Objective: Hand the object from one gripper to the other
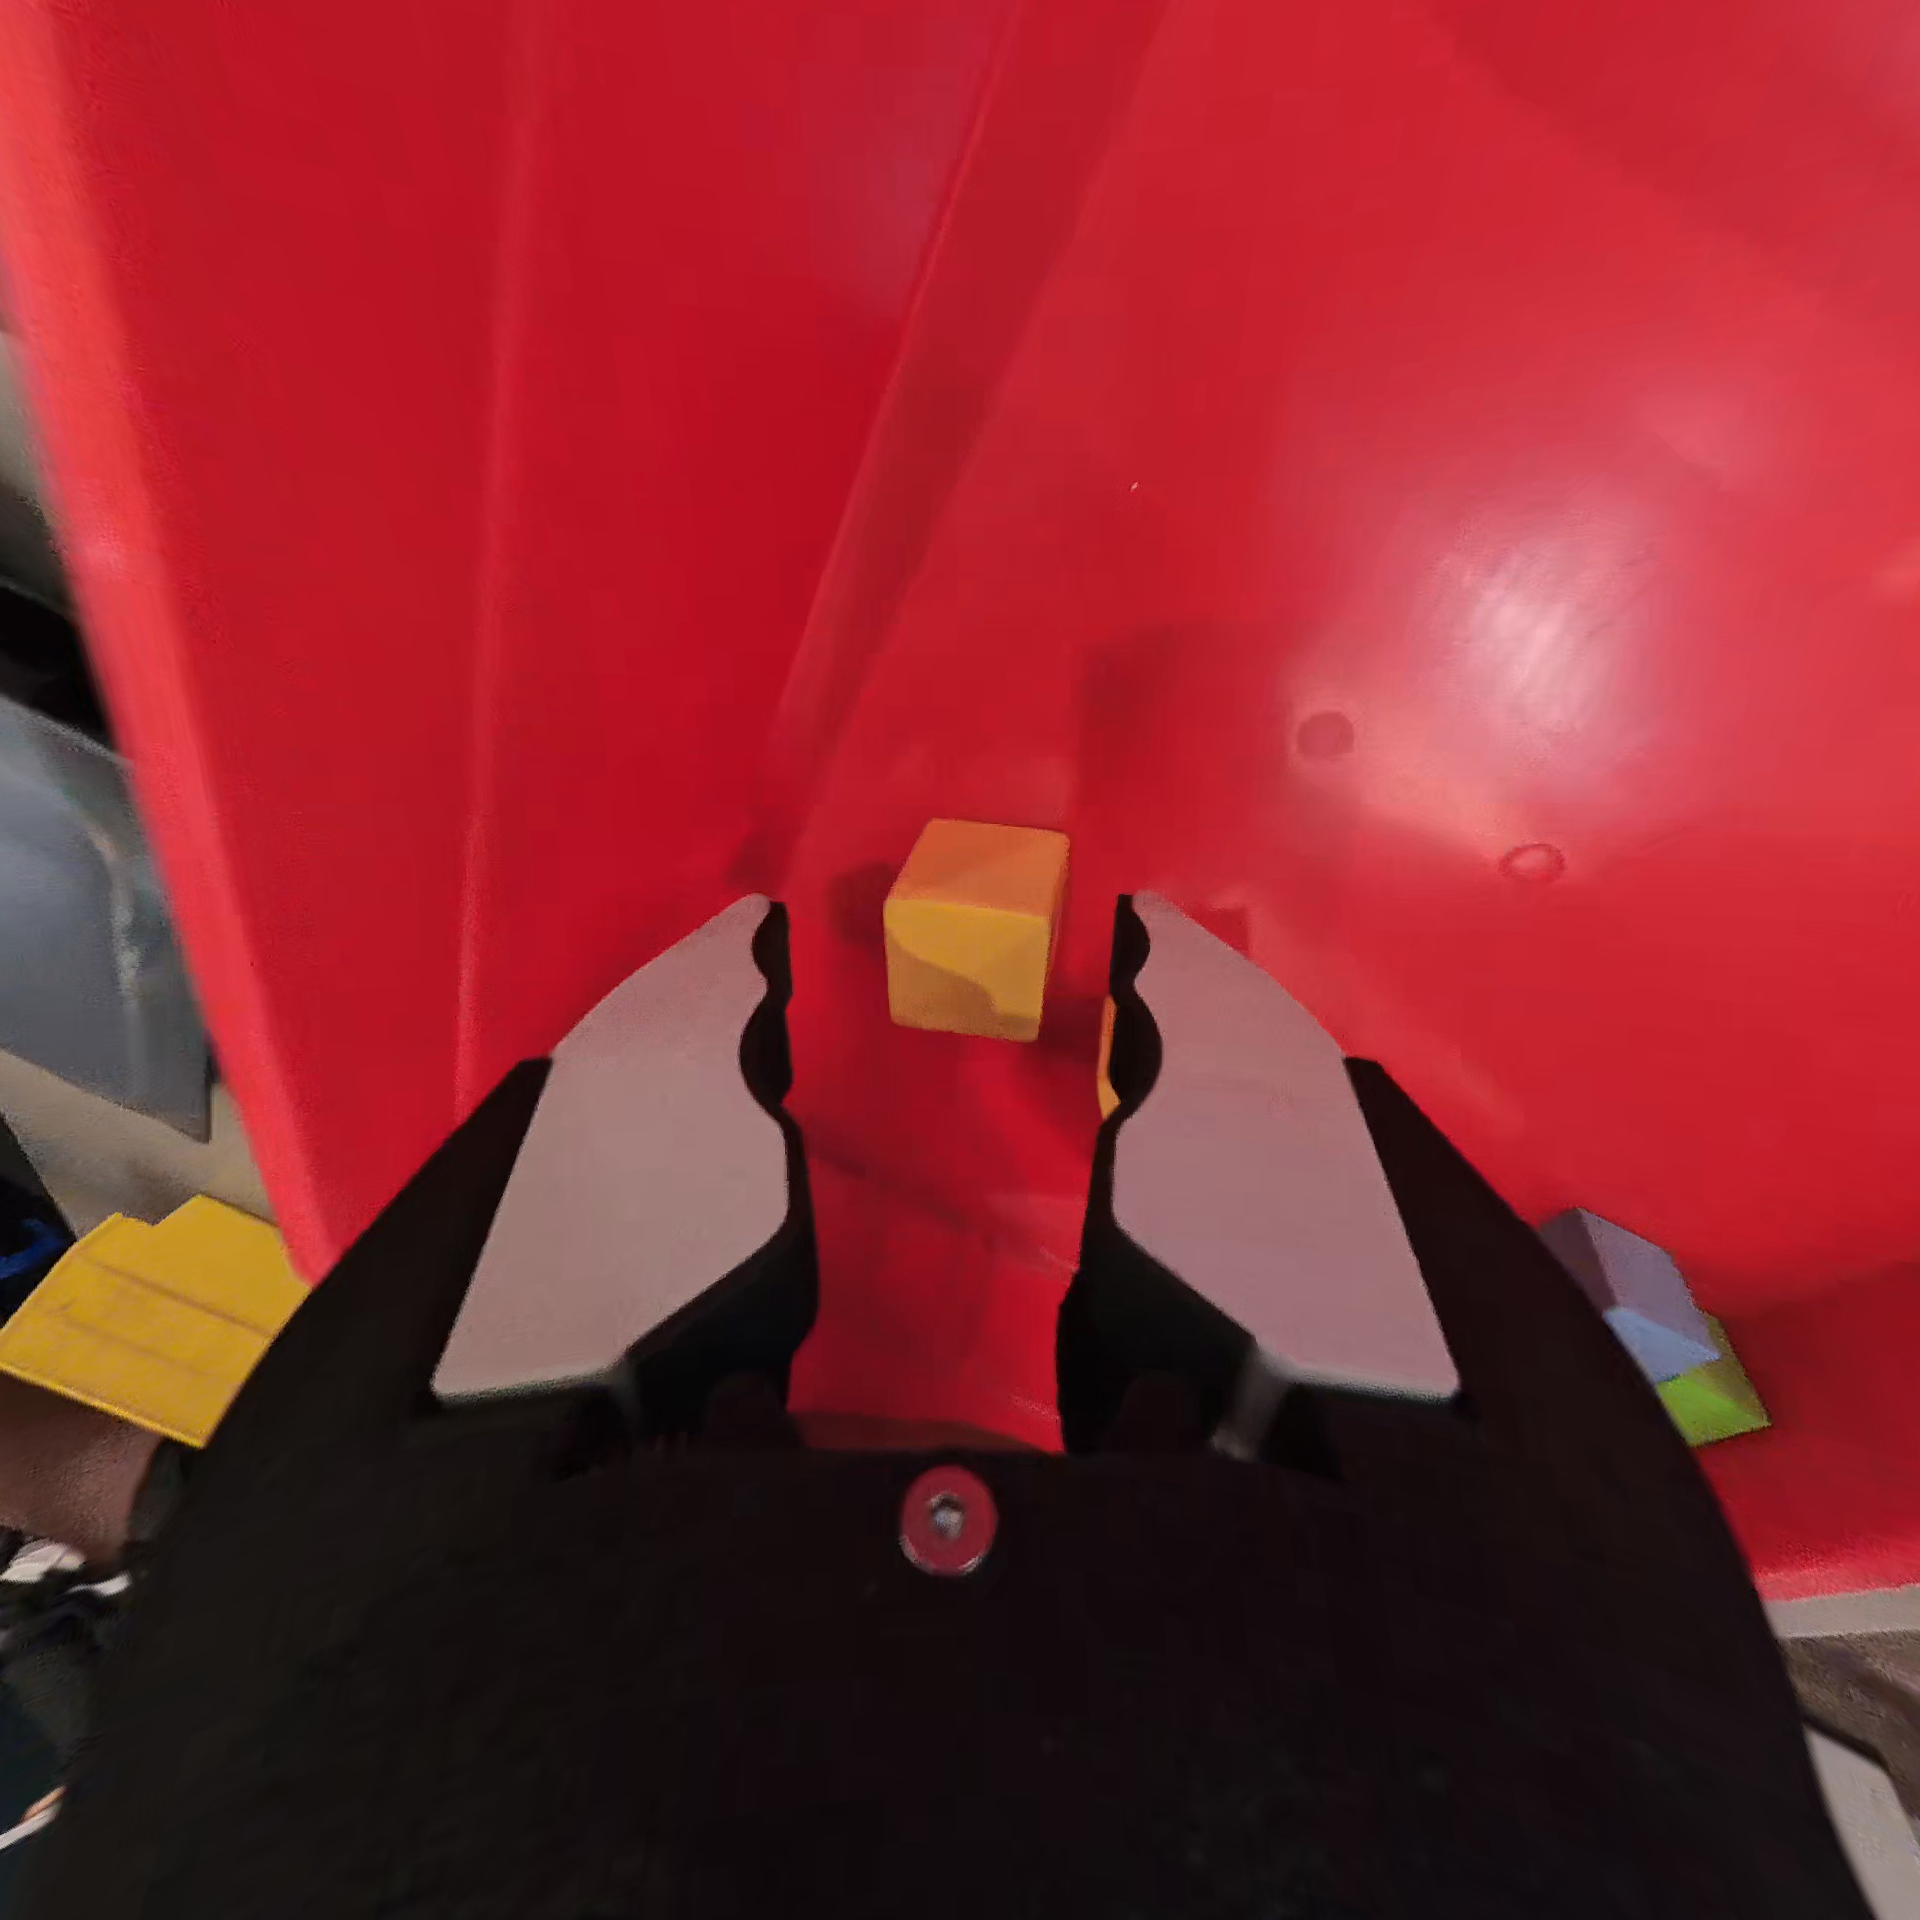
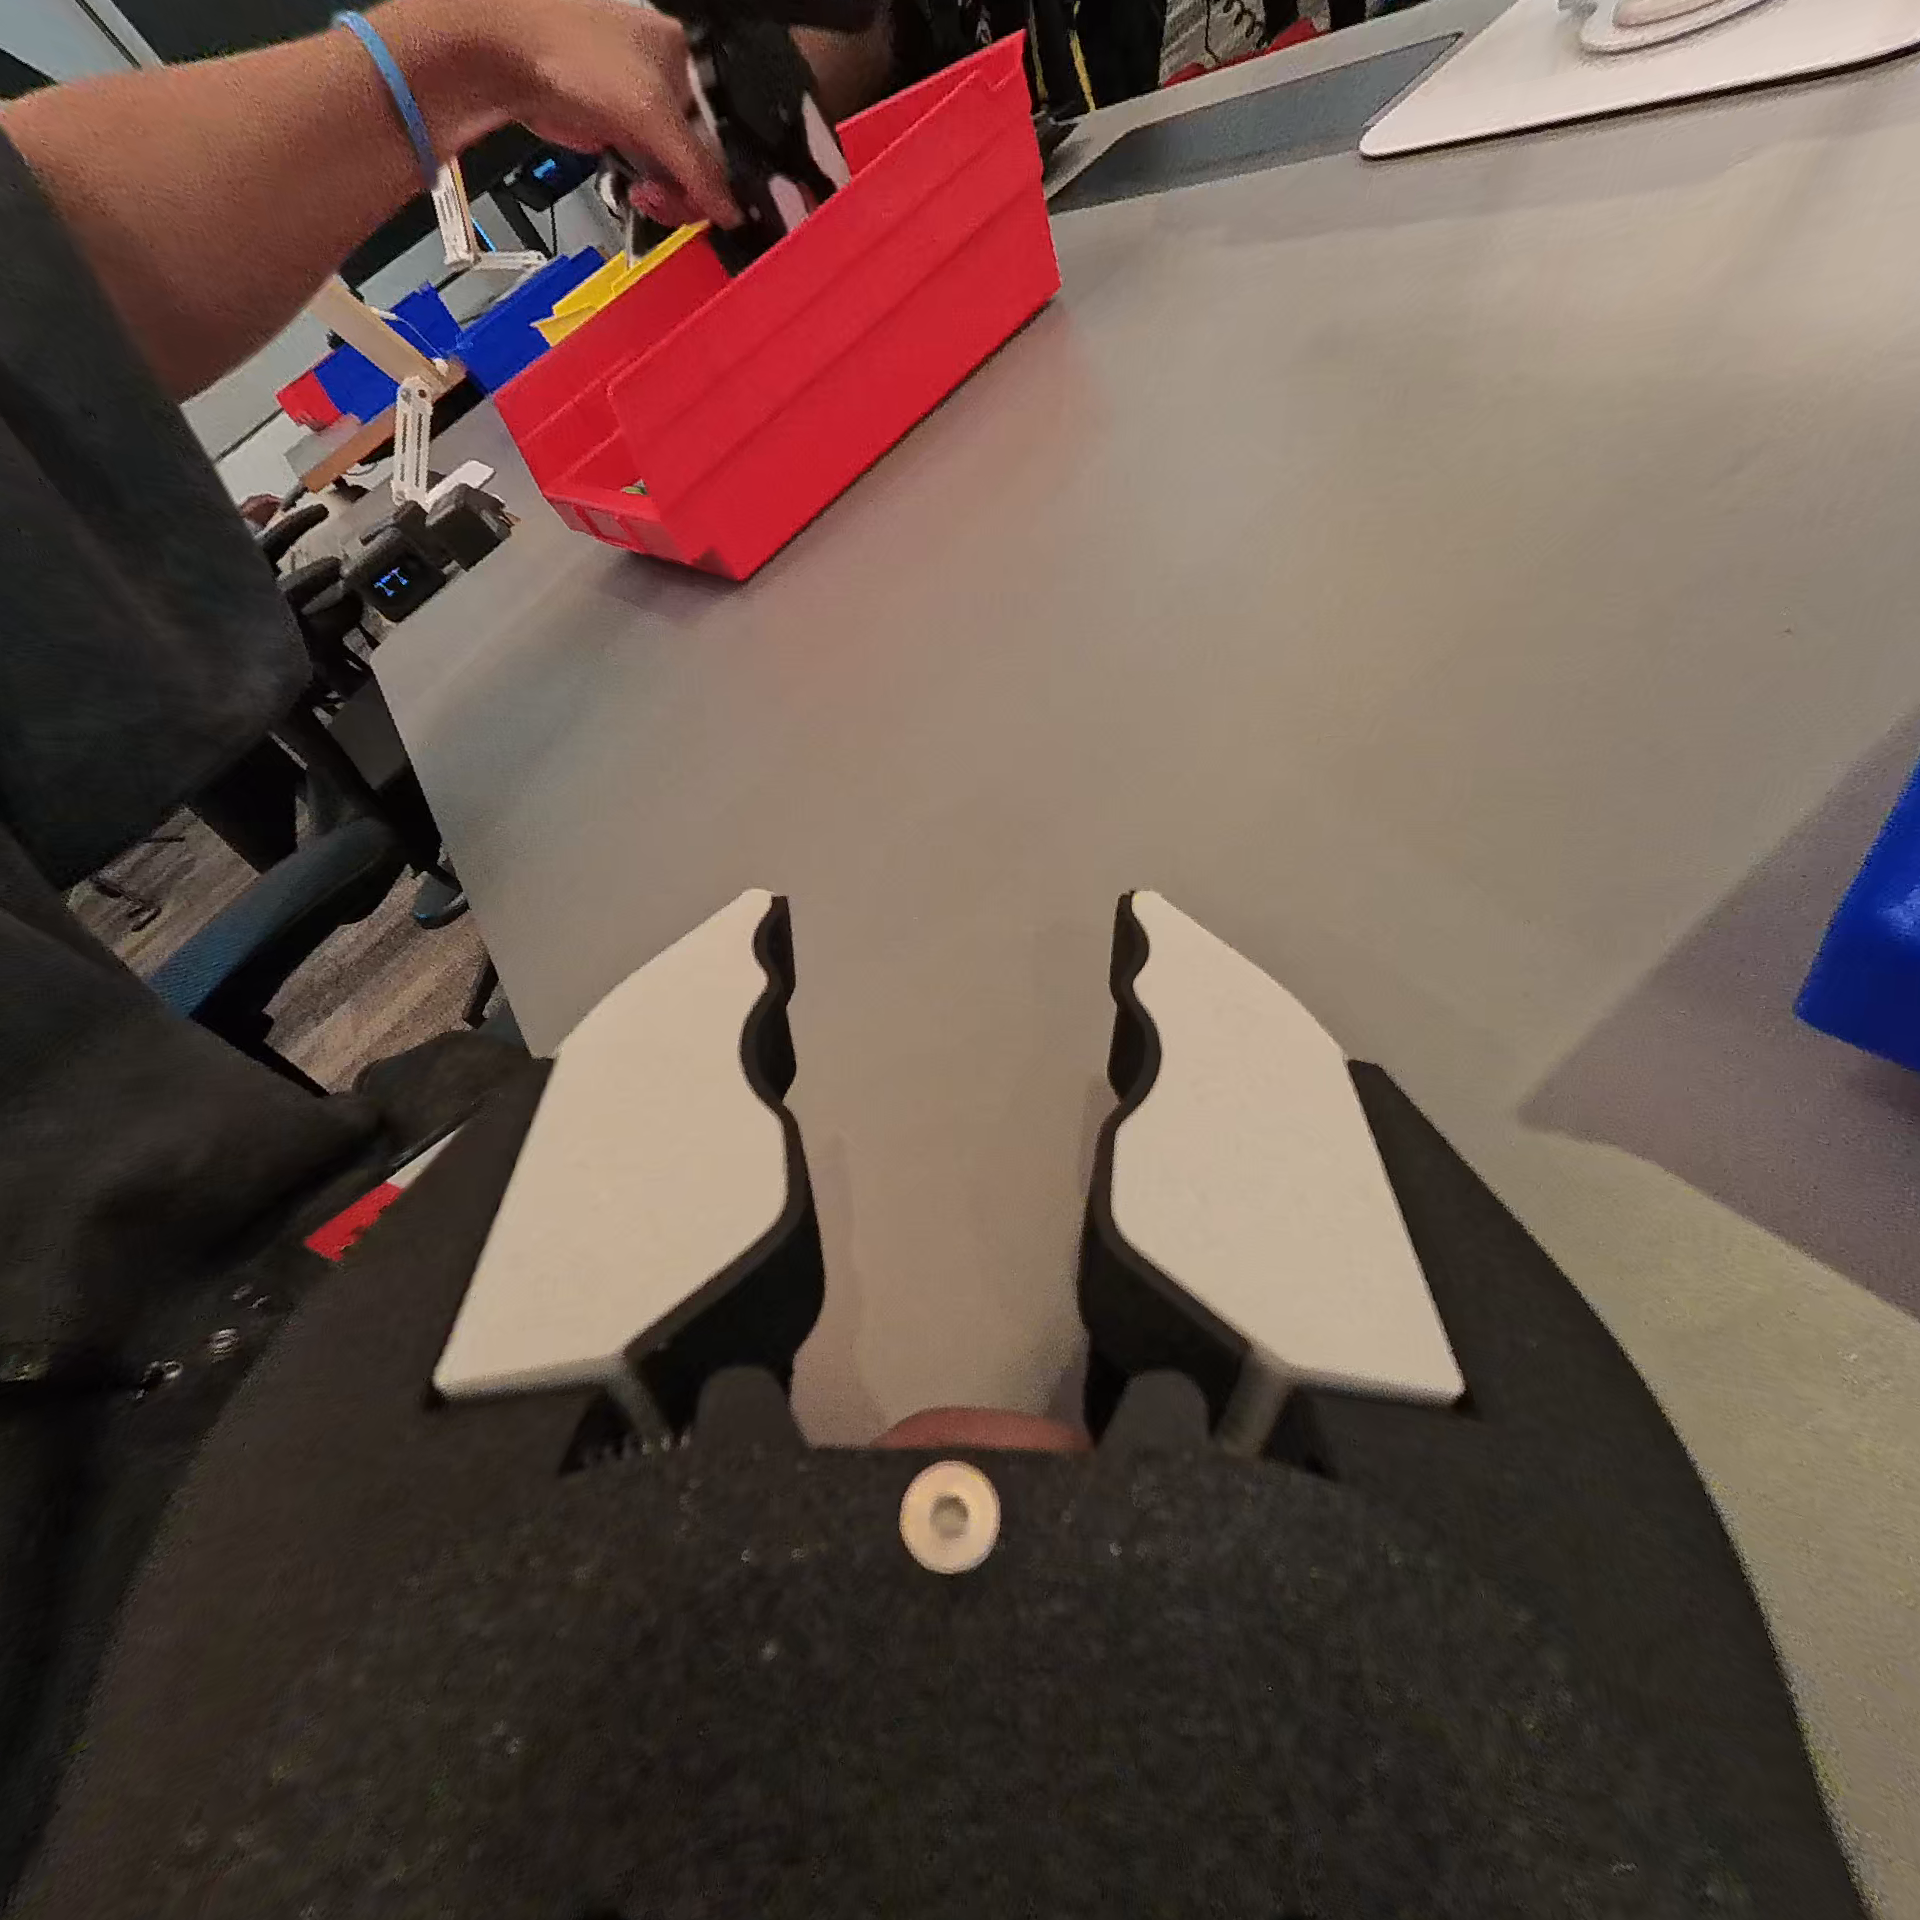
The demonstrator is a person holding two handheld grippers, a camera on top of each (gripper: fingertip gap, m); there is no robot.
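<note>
A yellow-orange cube (image 1: pixel 971 928) lies on the floor of a red bin (image 1: pixel 1403 520), by its left wall. My left gripper (image 1: pixel 951 920) is open inside the bin, its fingertips just short of the cube and to either side of it, not touching. A second yellow piece (image 1: pixel 1108 1055) peeks out behind the right finger. In the right wrist view the red bin (image 2: pixel 831 343) stands on the grey table (image 2: pixel 1299 623) at far left, with a hand holding the left gripper (image 2: pixel 774 171) down in it. My right gripper (image 2: pixel 951 920) is open and empty over the table.
A cube with grey, blue and green faces (image 1: pixel 1662 1340) lies in the bin at right. A yellow bin (image 1: pixel 145 1309) sits outside at lower left. A blue bin (image 2: pixel 1870 935) stands at the table's right edge, a white tray (image 2: pixel 1621 73) at the back. Chairs stand at left.
</note>
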